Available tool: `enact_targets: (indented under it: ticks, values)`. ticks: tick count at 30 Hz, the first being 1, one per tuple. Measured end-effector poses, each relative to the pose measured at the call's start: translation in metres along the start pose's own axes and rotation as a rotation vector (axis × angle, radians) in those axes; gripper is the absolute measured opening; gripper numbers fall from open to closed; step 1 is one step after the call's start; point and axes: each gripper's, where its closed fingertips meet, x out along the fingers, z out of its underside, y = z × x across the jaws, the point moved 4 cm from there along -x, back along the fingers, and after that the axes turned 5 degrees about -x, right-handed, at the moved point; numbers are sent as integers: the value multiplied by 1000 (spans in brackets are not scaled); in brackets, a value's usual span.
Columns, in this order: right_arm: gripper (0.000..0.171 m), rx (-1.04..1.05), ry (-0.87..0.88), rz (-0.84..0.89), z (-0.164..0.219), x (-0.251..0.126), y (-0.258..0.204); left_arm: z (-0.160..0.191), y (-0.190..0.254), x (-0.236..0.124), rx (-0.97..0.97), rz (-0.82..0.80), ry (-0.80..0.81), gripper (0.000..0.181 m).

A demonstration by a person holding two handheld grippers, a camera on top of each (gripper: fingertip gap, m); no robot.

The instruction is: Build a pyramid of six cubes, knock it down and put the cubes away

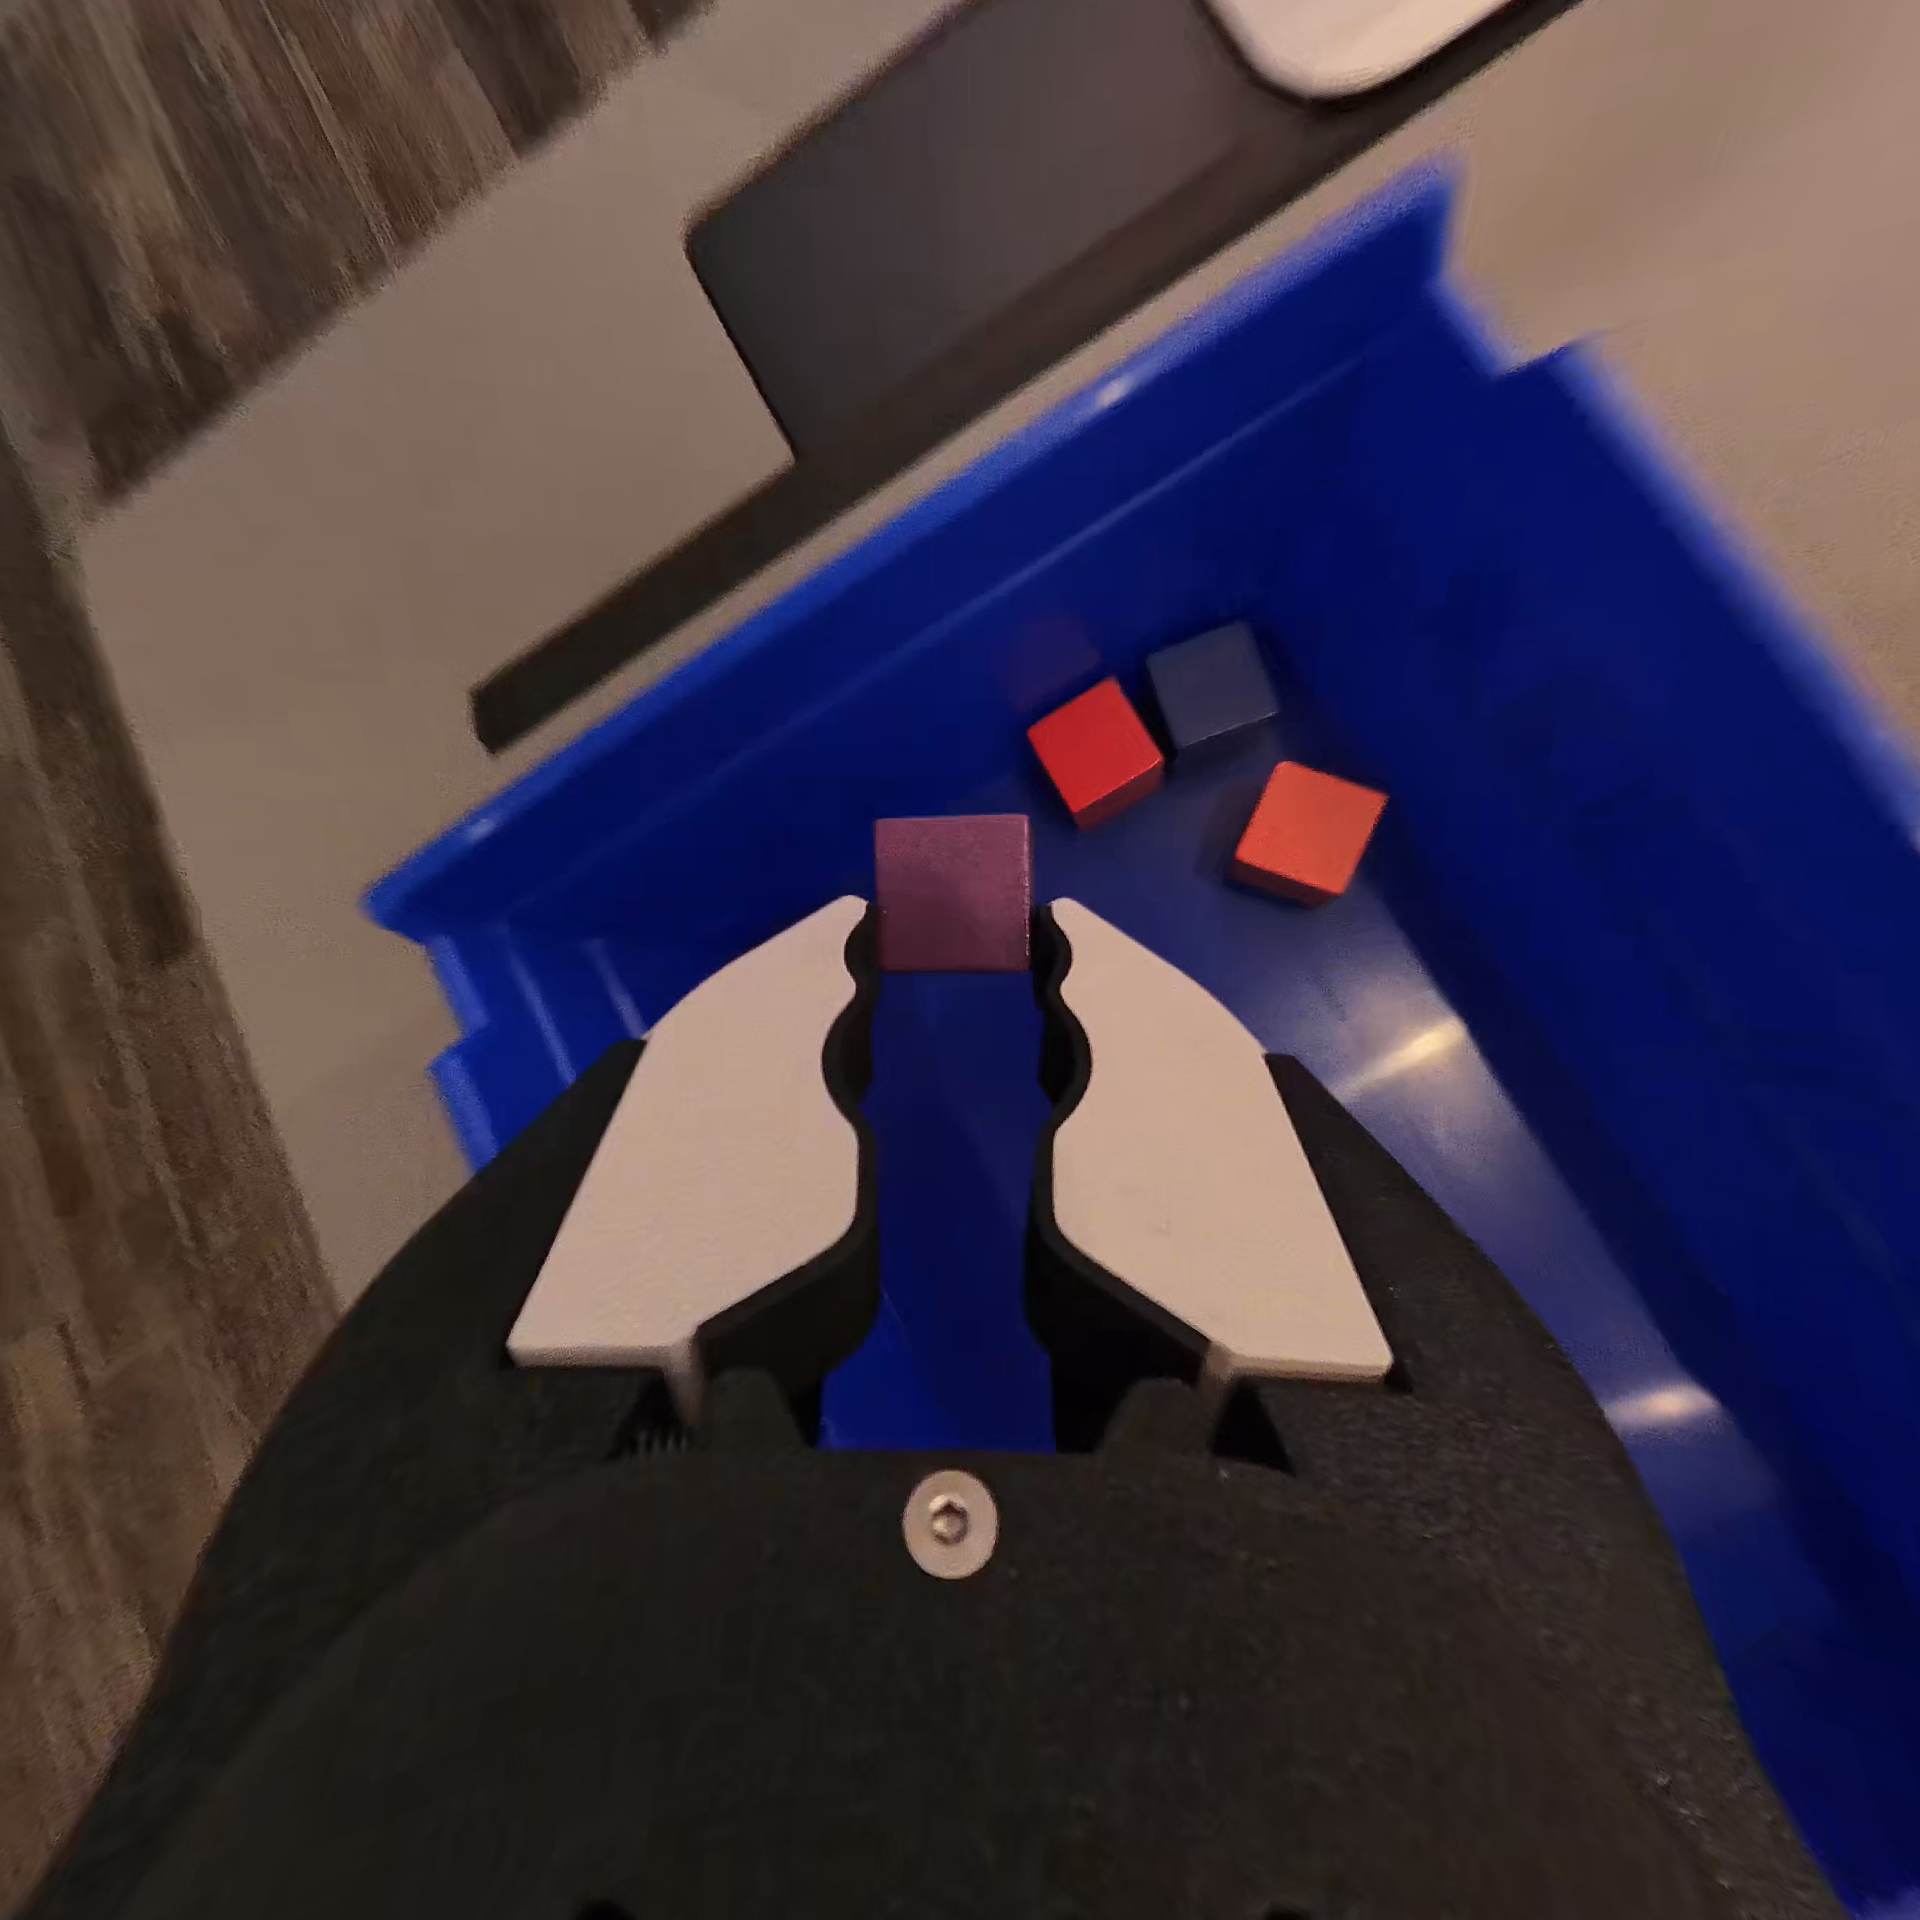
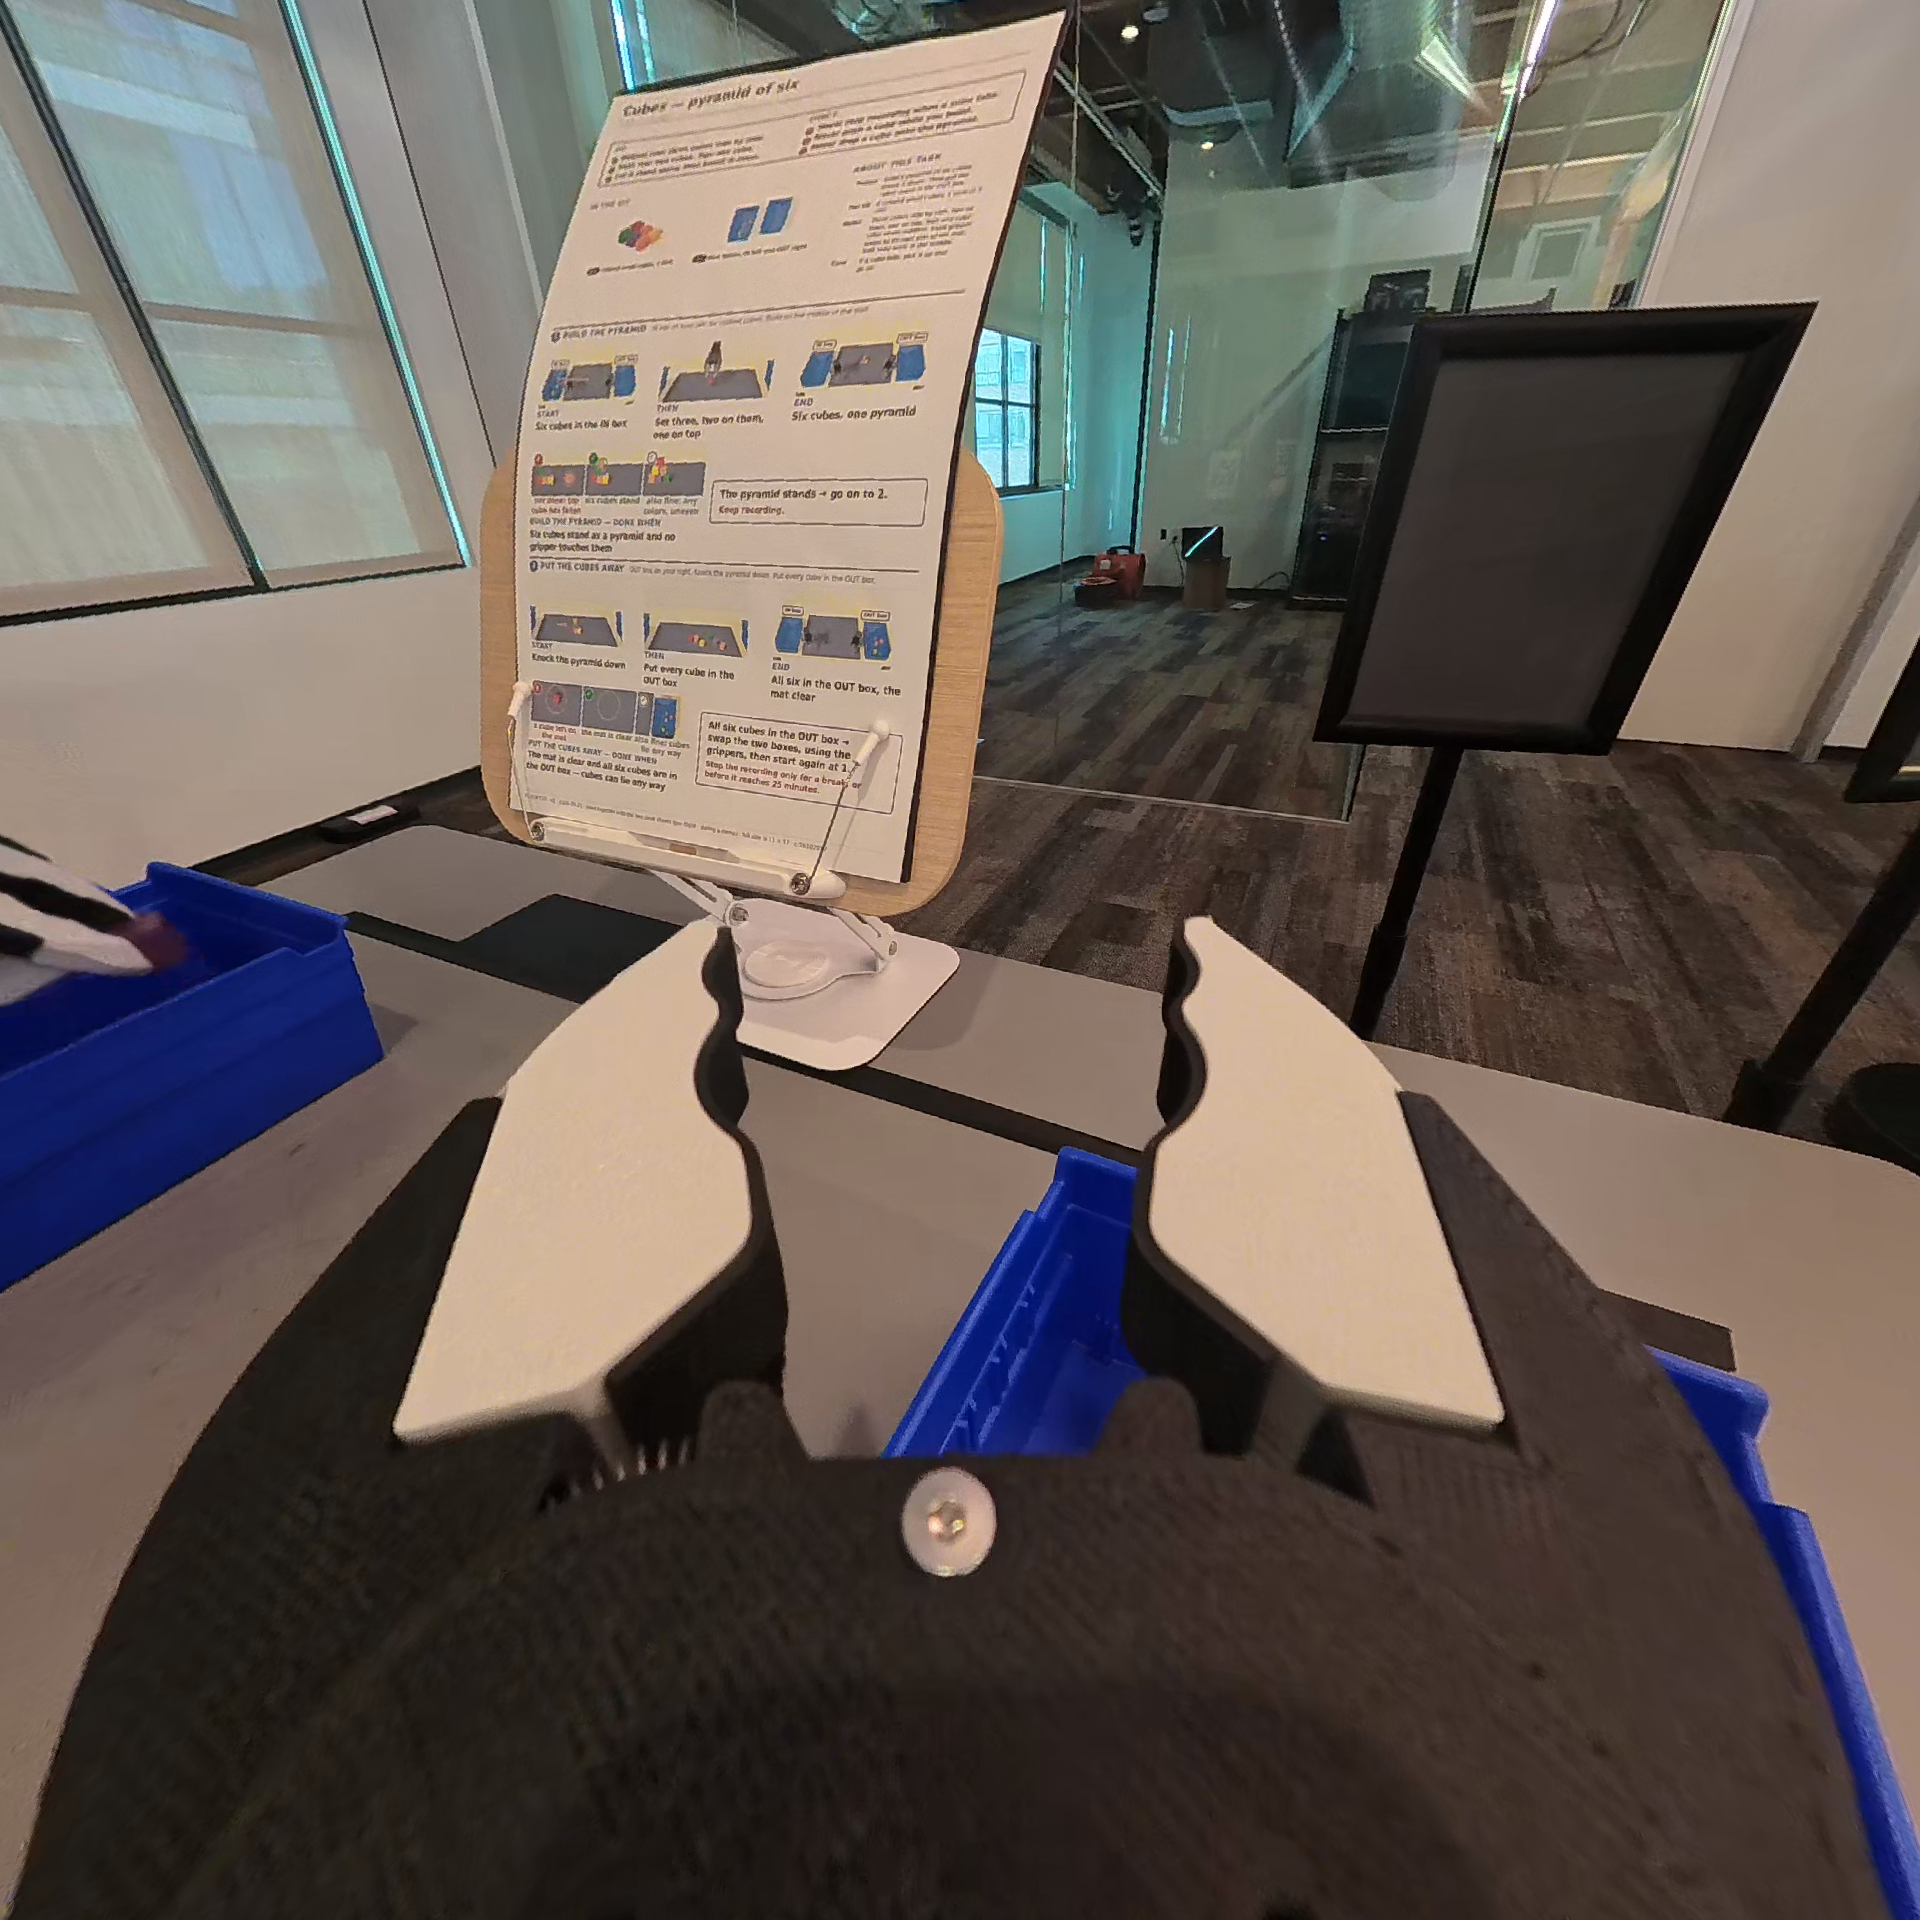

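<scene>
My left gripper (image 1: 954, 914) pinches the purple cube (image 1: 953, 891) by its two flat sides, right at the tips, over the blue box (image 1: 1558, 644). Three more cubes lie inside. The cube looks small, hard, light and maybe slippery. My right gripper (image 2: 945, 997) is wide open, holding nothing.

Left wrist view dim and motion-smeared, glare streaks on the blue bin (image 1: 1455, 1049); right wrist view sharp — daylight from windows (image 2: 187, 312), edges bowed.

L gripper (image 1: 954, 914) clamped on purple cube (image 1: 953, 891); R gripper (image 2: 940, 971) wide apart, empty.
</scene>
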Motion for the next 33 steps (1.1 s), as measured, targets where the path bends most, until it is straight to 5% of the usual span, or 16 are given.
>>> enact_targets:
  ticks: [4,9,14,19,24,33]
  values:
    - [79,-9,2,-4,-2,1,-4,-44,37,-67,136,33,153,29]
    - [79,-34,-9,-27,-3,4,-14,-82,149,-109,396,214,267,28]
    - [79,-98,-41,-92,-3,5,-29,-67,246,-75,562,433,195,28]
    - [79,-145,-54,-159,-4,5,-41,-34,293,-13,671,536,30,28]
    - [79,-173,-77,-210,1,9,-52,-20,301,26,744,557,-55,28]
    - [79,-208,-147,-286,17,23,-71,-15,301,36,819,612,-63,28]
